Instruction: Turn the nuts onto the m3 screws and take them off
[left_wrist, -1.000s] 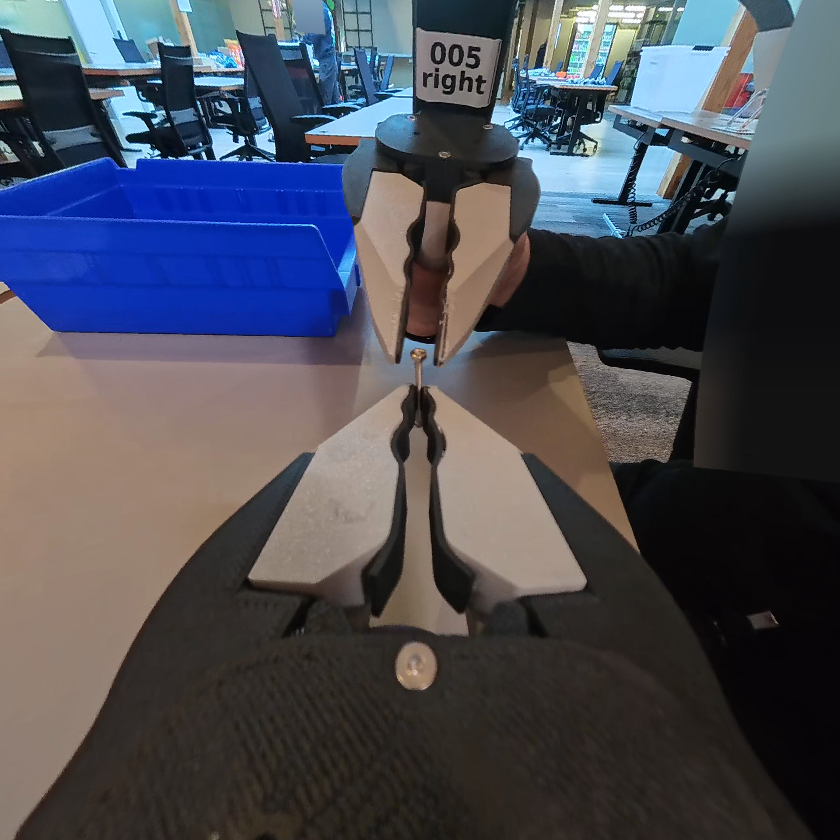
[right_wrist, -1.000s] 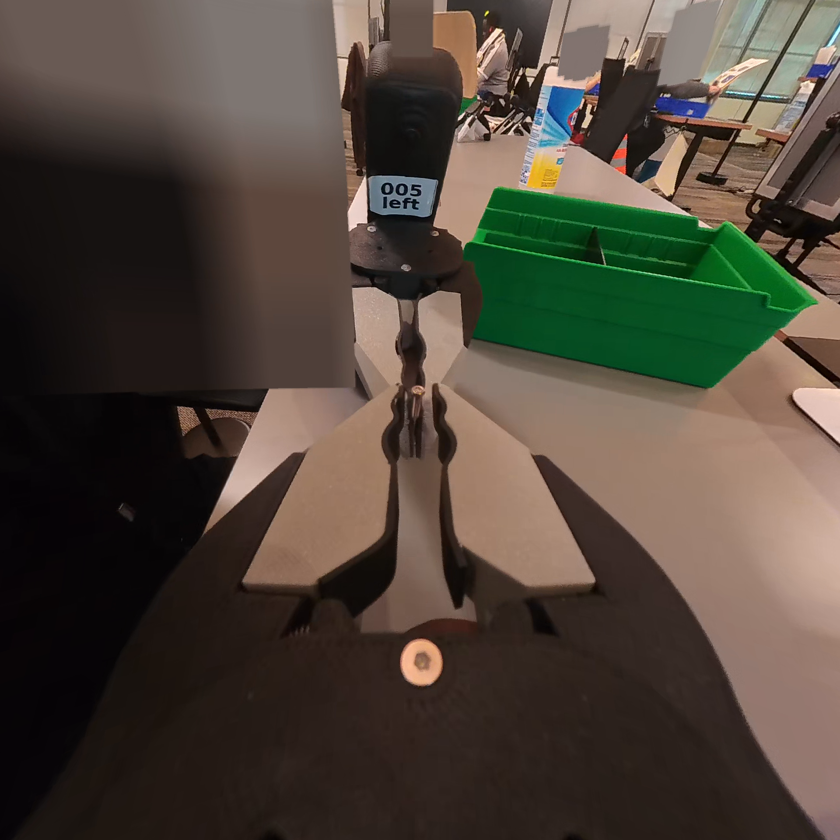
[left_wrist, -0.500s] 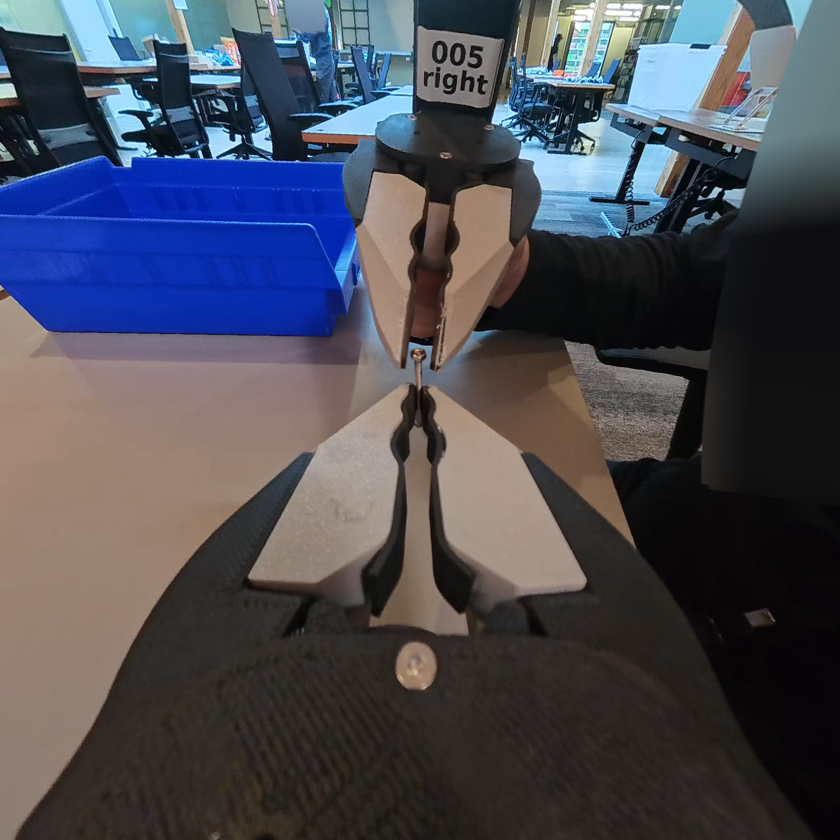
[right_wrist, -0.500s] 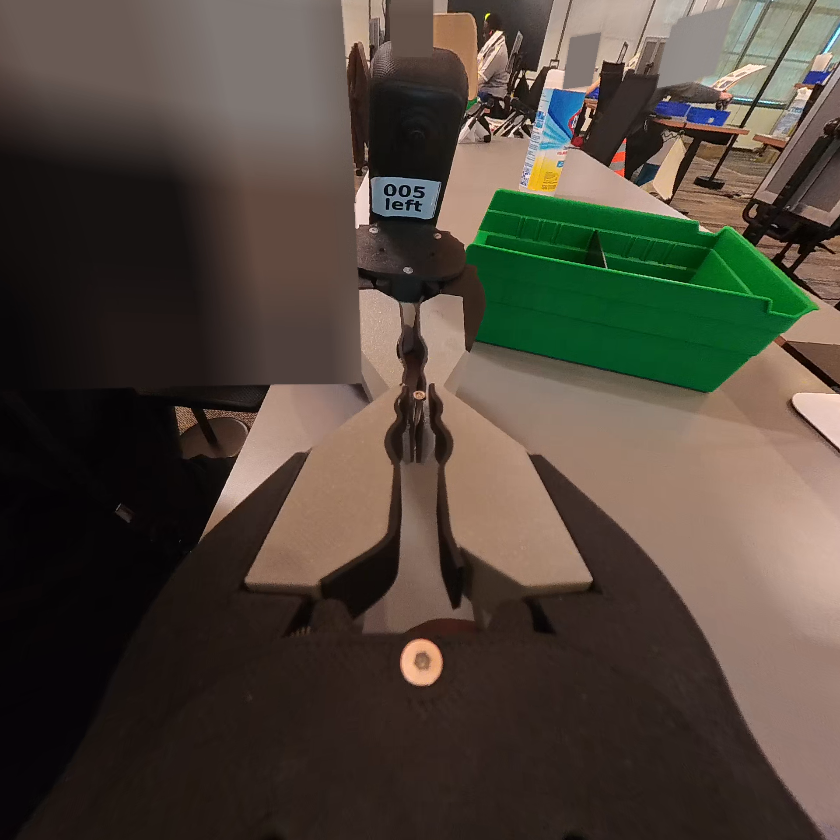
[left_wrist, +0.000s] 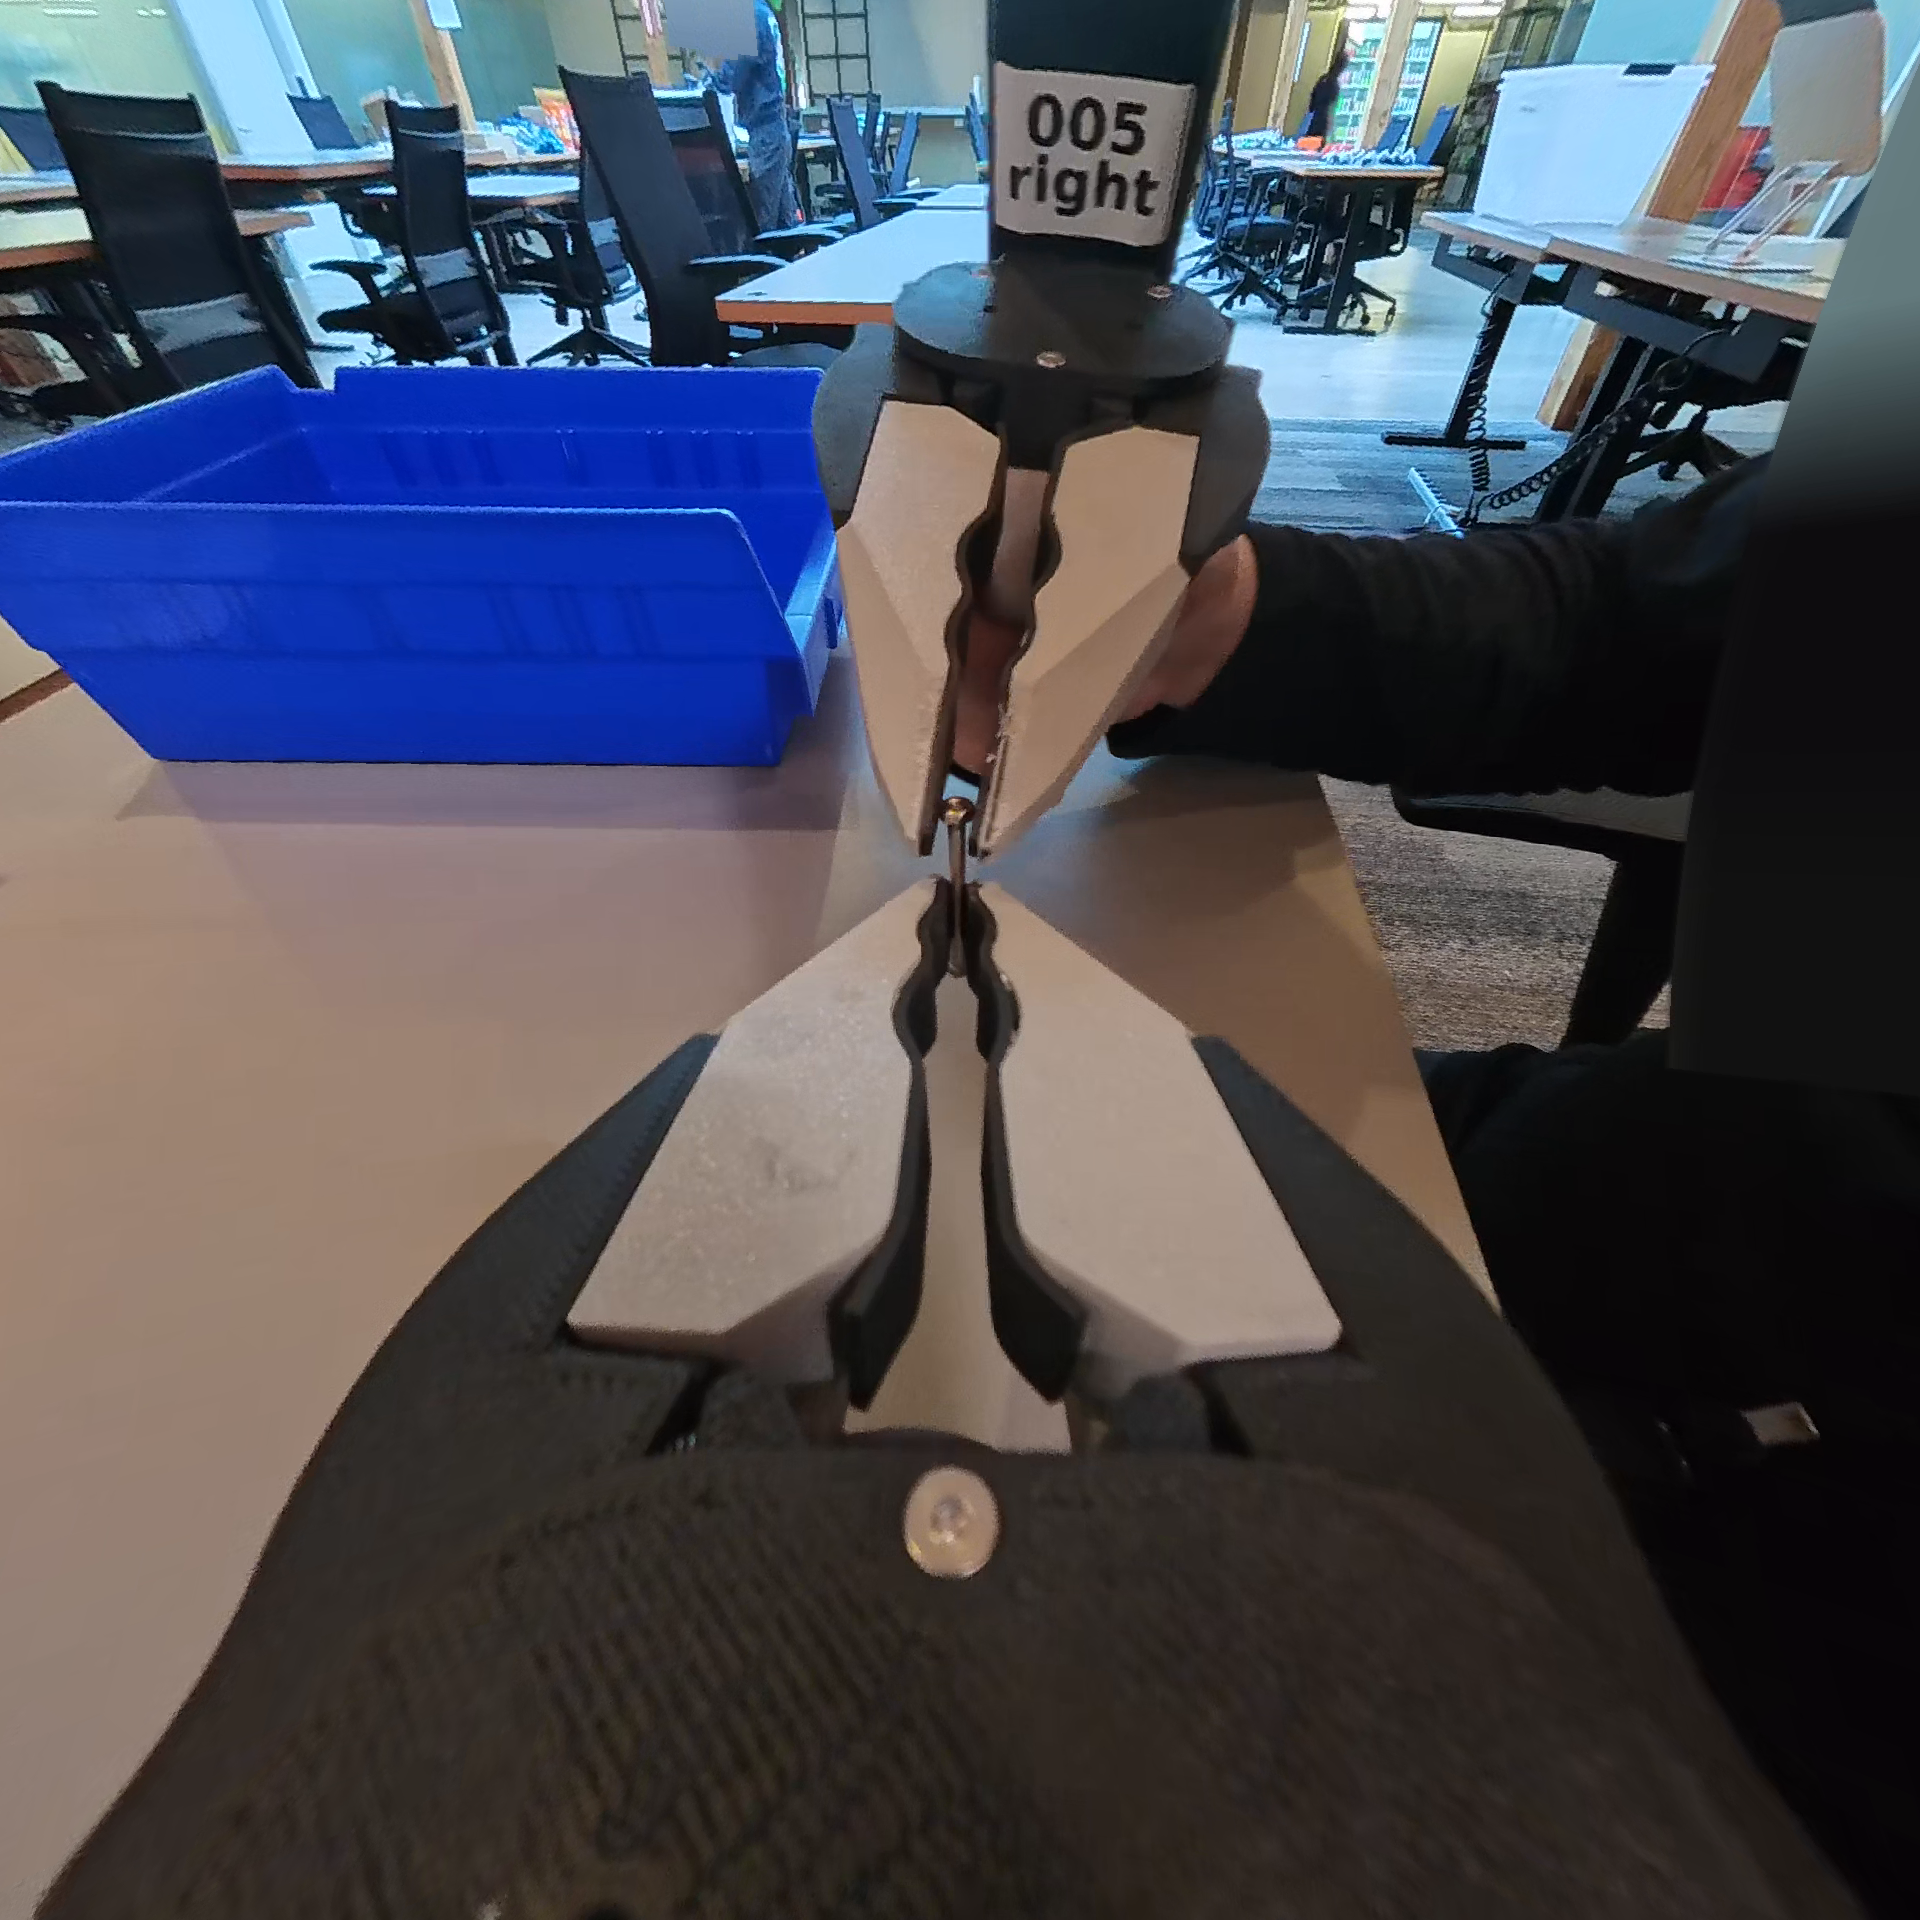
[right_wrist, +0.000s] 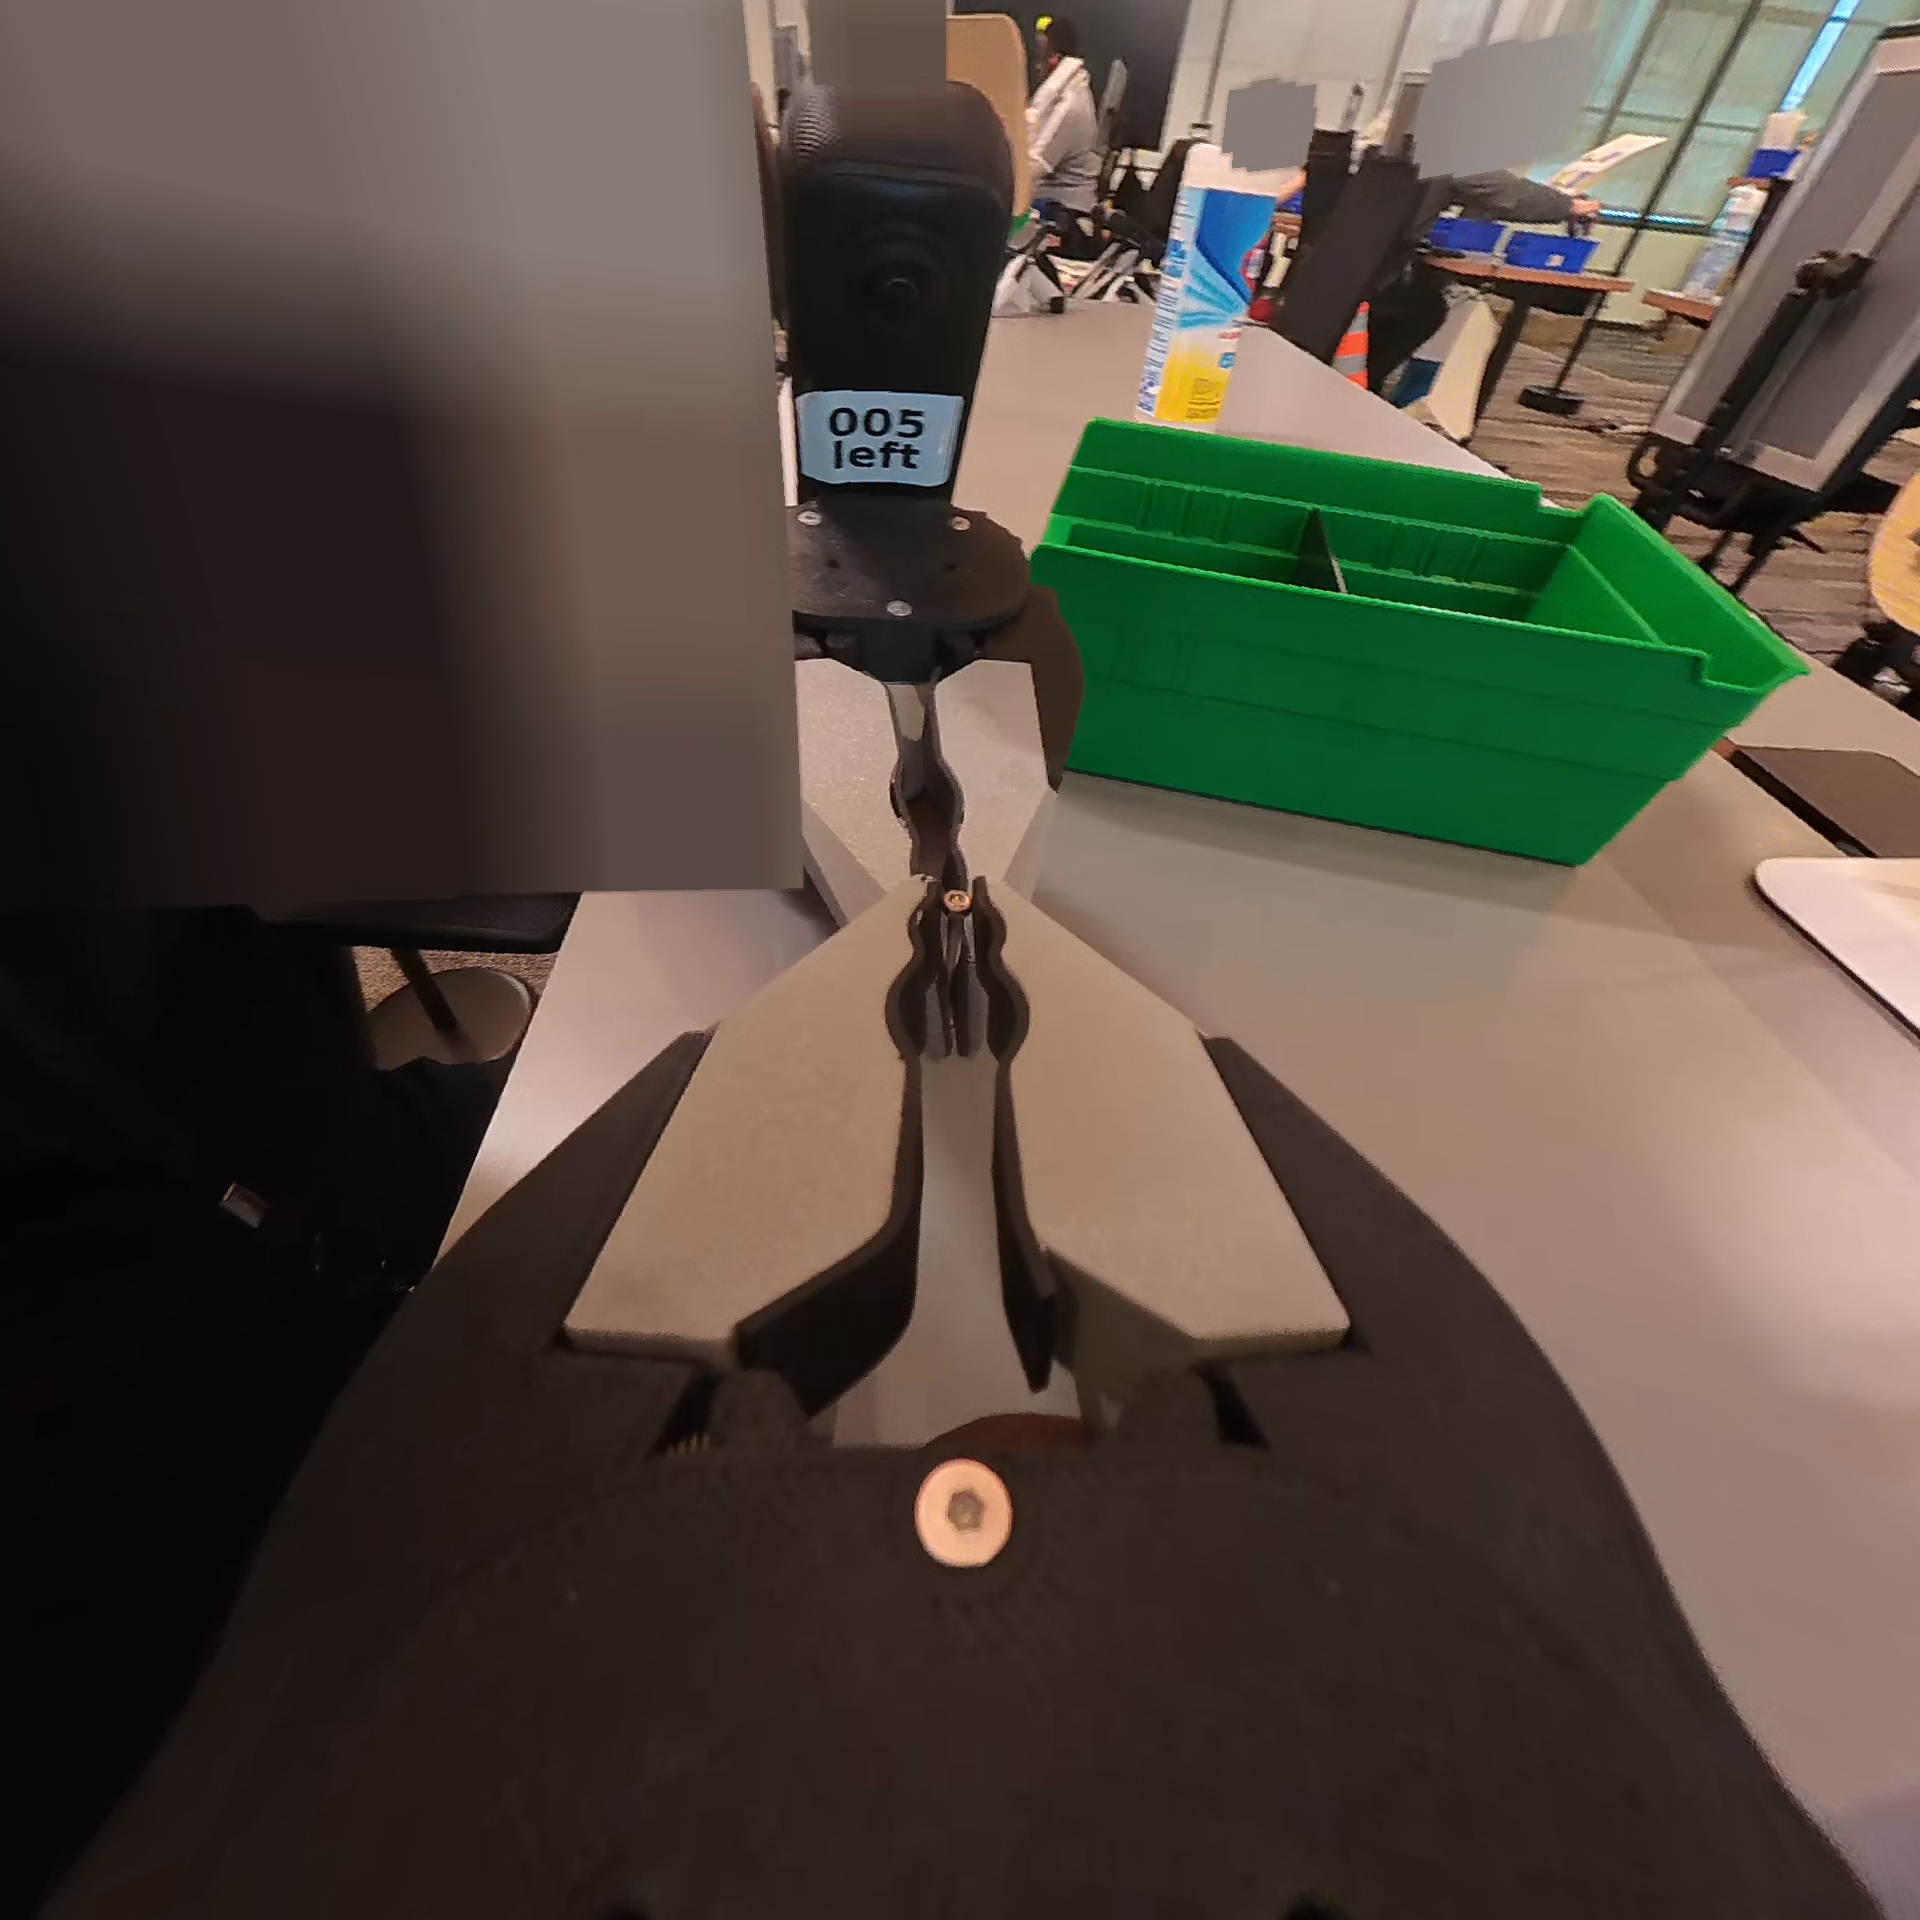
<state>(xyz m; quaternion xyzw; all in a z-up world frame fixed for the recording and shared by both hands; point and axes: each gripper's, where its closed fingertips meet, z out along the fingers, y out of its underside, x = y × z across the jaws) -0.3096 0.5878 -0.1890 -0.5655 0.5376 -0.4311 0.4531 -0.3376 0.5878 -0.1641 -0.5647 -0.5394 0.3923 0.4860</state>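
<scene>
Two handheld grippers met tip to tip above a tan table, with a small screw bridging them.

In the left wrist view, the left gripper filled the lower half, its pale fingers pinched together on the shank of the m3 screw, which pointed toward 12 o'clock. The right gripper came down from 12 o'clock, and its tips were closed around the far end of that screw, where a small metal piece, probably the nut, showed between them; it was too small to tell for sure. A hand in a black sleeve held the right gripper from 3 o'clock. A blue bin sat on the table at 10 o'clock, well apart from the grippers, with office chairs and desks behind it.

In the right wrist view, the right gripper occupied the lower half, its fingers drawn together on a small brass-coloured piece at the tips. The left gripper reached in from 12 o'clock, its narrow tips meeting the same spot. A green bin with a divider stood on the grey table at 2 o'clock, and a spray can stood behind it at 1 o'clock.
</scene>
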